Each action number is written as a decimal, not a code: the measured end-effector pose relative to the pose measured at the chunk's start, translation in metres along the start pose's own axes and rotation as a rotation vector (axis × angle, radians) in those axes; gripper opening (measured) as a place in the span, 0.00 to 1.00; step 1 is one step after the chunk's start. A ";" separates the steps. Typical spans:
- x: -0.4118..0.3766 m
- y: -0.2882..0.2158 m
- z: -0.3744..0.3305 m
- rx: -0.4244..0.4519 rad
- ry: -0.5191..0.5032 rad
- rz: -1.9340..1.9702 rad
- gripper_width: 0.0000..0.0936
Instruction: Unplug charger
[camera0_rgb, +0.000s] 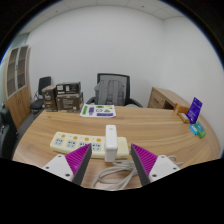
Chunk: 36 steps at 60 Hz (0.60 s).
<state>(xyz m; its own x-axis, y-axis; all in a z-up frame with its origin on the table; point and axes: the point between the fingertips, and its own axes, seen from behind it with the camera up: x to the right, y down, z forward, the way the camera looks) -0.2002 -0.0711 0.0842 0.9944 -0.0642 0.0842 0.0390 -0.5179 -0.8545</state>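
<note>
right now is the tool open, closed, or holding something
Tool: open, holding nothing. The white charger, plugged into the power strip, stands between its fingers with a gap at each side.

claw-mounted (wide-angle), low over table (150, 122), facing forward

This is an office or meeting room. A wide wooden tabletop (150, 125) fills the middle, with a black mesh office chair (117, 88) drawn up at its far side and a second dark chair (43, 86) near the back wall. Plain white walls (100, 45) enclose the room. A low wooden cabinet (167, 98) stands to one side, and a small shelf unit holding equipment (66, 97) sits by the wall.
</note>
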 end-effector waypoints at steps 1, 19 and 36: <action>0.000 0.001 0.006 -0.006 0.004 -0.001 0.86; 0.001 0.004 0.060 -0.024 0.036 0.007 0.28; -0.003 0.000 0.058 -0.015 -0.004 0.016 0.14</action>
<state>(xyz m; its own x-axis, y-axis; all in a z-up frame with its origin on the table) -0.1974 -0.0214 0.0546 0.9952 -0.0697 0.0684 0.0212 -0.5299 -0.8478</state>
